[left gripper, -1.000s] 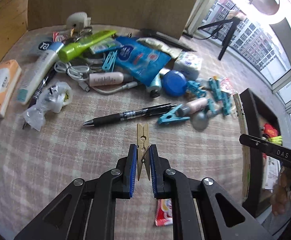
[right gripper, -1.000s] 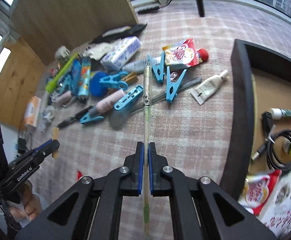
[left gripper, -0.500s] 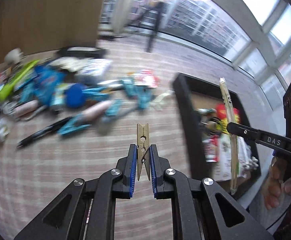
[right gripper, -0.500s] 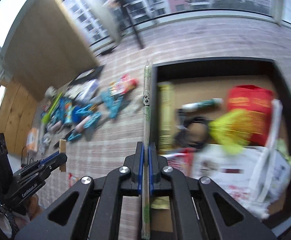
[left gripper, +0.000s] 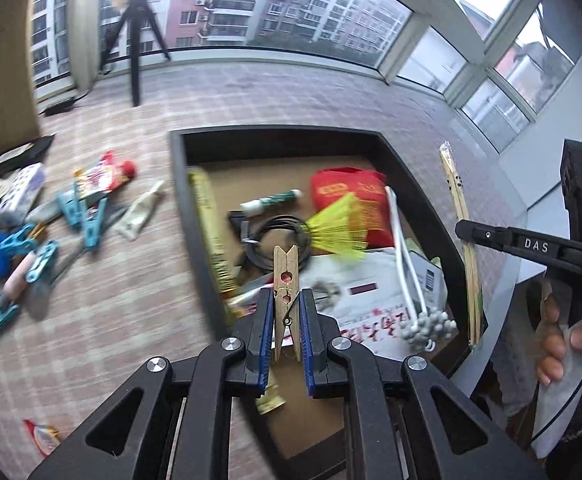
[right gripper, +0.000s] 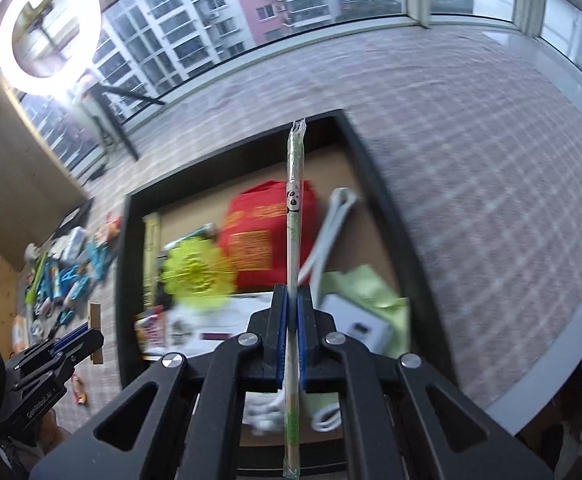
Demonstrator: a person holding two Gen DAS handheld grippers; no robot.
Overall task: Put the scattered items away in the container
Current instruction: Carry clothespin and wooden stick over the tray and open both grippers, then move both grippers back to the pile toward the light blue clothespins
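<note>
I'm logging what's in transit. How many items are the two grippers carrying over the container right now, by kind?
Wooden clothespin: 1, in the left gripper
Wrapped chopsticks pack: 1, in the right gripper
Total: 2

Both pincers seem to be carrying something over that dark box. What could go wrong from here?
The wrapped chopsticks in the right gripper are long and pinched near one end; dropped now, they might land across the tray rim or stick out. The wooden clothespin in the left gripper hangs near the tray's near-left wall and could bounce out onto the cloth.
</note>
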